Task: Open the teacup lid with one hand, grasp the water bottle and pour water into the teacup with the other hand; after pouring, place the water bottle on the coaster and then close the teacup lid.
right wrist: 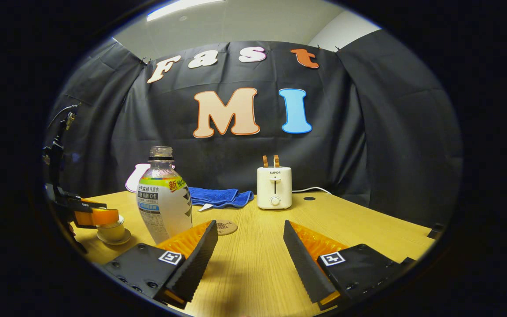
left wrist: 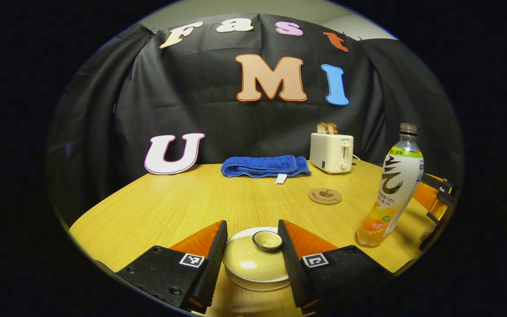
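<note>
We centre the left gripper (left wrist: 252,246), spread wide, on the lid (left wrist: 255,257) knob before pinching. The right gripper (right wrist: 249,251), also spread, waits; the bottle (right wrist: 164,196) stands right of the teacup (right wrist: 112,232).

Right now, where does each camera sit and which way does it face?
Left gripper view: rides the left claw, low over the lidded teacup, facing the booth wall; its own open fingers show.
Right gripper view: rides the right claw, facing the toaster; own open fingers show.
Shared: water bottle, coaster, blue towel, table.
</note>
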{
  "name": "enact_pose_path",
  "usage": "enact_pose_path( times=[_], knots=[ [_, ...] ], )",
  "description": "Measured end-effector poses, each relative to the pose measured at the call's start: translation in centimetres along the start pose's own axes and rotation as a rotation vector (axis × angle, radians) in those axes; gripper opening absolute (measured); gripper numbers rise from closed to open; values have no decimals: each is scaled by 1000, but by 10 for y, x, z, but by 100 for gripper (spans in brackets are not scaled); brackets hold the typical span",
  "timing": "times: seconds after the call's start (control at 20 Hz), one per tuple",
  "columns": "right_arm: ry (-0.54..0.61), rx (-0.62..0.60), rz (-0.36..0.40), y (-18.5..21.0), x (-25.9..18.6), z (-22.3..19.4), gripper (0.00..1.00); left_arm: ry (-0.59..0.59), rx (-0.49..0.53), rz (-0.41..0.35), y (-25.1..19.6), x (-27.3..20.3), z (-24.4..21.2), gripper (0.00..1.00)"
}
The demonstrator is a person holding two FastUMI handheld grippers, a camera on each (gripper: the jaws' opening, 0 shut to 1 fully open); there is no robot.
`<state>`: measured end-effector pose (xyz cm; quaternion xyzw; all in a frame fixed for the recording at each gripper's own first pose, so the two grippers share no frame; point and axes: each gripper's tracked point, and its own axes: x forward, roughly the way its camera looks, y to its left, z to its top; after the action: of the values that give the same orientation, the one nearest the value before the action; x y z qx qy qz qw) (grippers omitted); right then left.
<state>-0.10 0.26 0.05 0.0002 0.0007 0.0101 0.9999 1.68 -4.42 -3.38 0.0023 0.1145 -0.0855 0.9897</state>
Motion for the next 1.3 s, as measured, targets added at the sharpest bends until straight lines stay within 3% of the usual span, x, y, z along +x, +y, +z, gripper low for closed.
enact_pose_path(
  times=[0.05, 0.2, 0.3, 0.65, 1.3],
  knots=[
    [0, 0, 0, 0, 0, -1, 97, -9, 0, -4, -1, 0, 3, 63],
    [0, 0, 3, 1, 0, 0, 97, -16, 5, 0, -1, 2, 5, 38],
    [0, 0, 4, 1, 0, 0, 97, -17, 7, -8, -4, 3, 5, 29],
    [0, 0, 18, 4, -1, -1, 97, -27, -19, -58, -14, 2, 8, 23],
    [25, 62, 114, 22, -21, -2, 97, -113, -34, 13, 20, -21, 45, 22]
  ],
)
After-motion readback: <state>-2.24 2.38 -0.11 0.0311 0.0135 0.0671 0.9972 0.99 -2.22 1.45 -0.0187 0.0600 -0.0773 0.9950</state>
